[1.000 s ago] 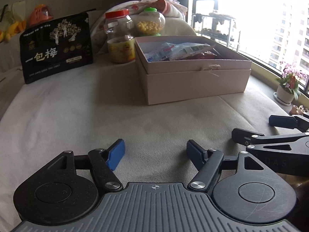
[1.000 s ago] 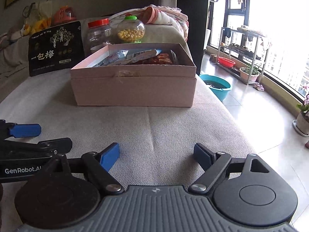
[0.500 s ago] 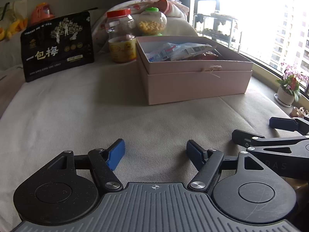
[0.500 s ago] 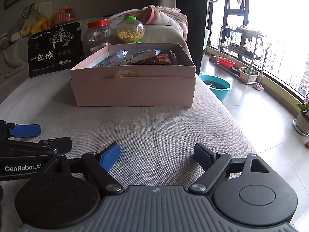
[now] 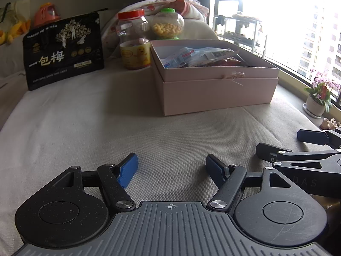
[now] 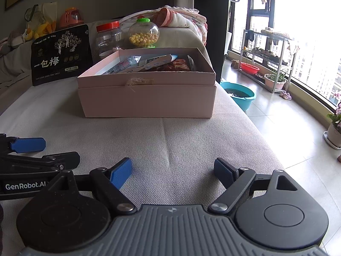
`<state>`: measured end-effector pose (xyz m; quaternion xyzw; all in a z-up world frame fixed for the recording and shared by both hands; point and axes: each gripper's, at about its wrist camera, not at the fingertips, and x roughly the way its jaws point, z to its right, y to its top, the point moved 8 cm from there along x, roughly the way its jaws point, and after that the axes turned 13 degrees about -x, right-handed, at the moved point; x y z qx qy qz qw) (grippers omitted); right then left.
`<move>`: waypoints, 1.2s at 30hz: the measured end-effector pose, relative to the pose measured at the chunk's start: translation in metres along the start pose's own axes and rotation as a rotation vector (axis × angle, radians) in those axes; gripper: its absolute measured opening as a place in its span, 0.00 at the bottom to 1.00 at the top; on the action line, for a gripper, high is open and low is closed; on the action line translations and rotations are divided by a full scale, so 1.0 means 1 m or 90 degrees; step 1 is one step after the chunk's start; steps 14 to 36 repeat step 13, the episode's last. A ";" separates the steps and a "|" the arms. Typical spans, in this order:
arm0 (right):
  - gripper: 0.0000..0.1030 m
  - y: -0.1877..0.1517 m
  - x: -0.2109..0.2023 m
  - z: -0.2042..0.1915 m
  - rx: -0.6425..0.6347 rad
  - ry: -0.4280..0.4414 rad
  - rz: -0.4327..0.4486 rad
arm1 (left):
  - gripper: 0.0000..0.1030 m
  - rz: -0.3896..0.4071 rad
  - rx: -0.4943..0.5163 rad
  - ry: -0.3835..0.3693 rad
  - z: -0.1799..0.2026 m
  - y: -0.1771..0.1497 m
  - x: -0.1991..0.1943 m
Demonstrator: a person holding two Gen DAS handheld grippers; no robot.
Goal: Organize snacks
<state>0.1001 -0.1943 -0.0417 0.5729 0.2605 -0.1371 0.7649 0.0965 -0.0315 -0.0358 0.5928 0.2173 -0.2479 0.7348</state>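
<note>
Pink box [image 5: 215, 91] of snack packets [image 5: 198, 56] sits well ahead of our fingers on the beige surface [image 5: 85, 128]. We hold both the left gripper [image 5: 171, 167] and right gripper [image 6: 172, 170] with fingers spread, empty. Beyond the box, left of our fingers, stand a black pouch [image 5: 64, 50] and two jars [image 5: 133, 40].

Ahead of the left gripper, the pink box [image 5: 215, 89] wall hides the lower snack packets [image 5: 198, 56]; the red-lidded jar [image 5: 133, 27] label is unreadable.
</note>
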 end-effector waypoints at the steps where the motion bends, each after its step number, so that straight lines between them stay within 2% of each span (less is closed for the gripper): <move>1: 0.83 0.000 0.000 0.000 0.000 0.000 0.000 | 0.75 0.000 0.000 0.000 0.000 0.000 0.000; 36: 0.84 0.000 0.000 0.001 0.005 0.006 0.000 | 0.75 0.000 -0.001 0.000 0.000 0.000 0.000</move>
